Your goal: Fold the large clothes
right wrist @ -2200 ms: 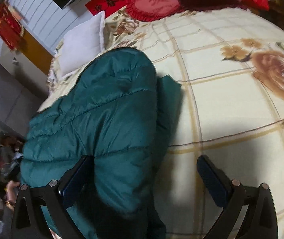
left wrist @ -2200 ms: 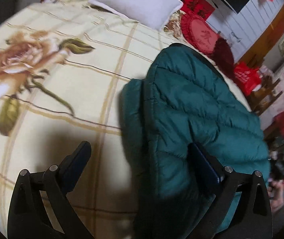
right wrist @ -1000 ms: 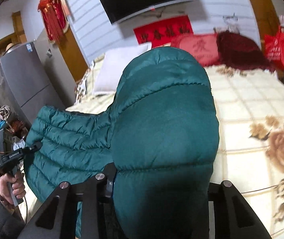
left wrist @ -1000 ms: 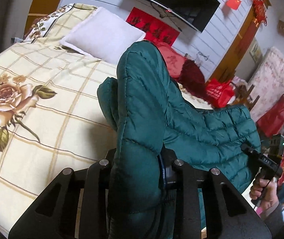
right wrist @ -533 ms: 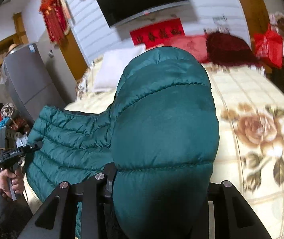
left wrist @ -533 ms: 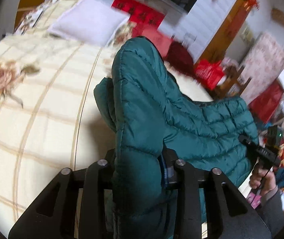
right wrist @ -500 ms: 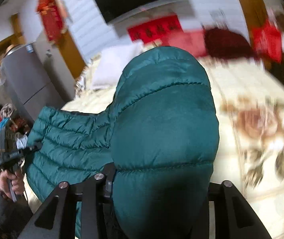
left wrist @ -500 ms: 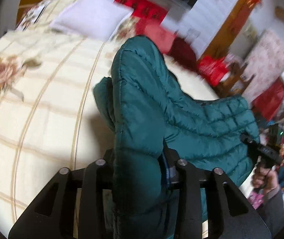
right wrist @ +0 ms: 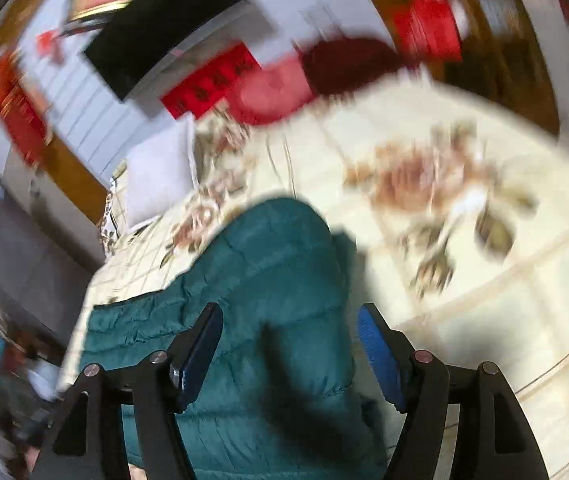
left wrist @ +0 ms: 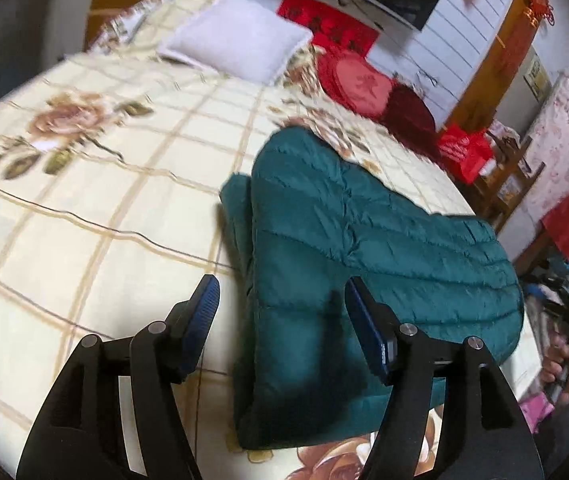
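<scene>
While the teal puffer jacket [left wrist: 356, 248] lies folded on the floral bedspread [left wrist: 96, 200], its long axis runs from the near bed edge toward the white pillow [left wrist: 236, 48]. The right wrist view is motion-blurred. Left gripper [left wrist: 280, 312] and right gripper [right wrist: 288, 336] hover spread, empty, above its near end.

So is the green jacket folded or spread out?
Folded. The jacket lies doubled on the bed, an under layer showing along its edge; both grippers open.

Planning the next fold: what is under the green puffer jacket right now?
The green puffer jacket lies on the floral bedspread. A second jacket layer sticks out along its edge. Anything else beneath is covered. Both tools are open above it.
</scene>
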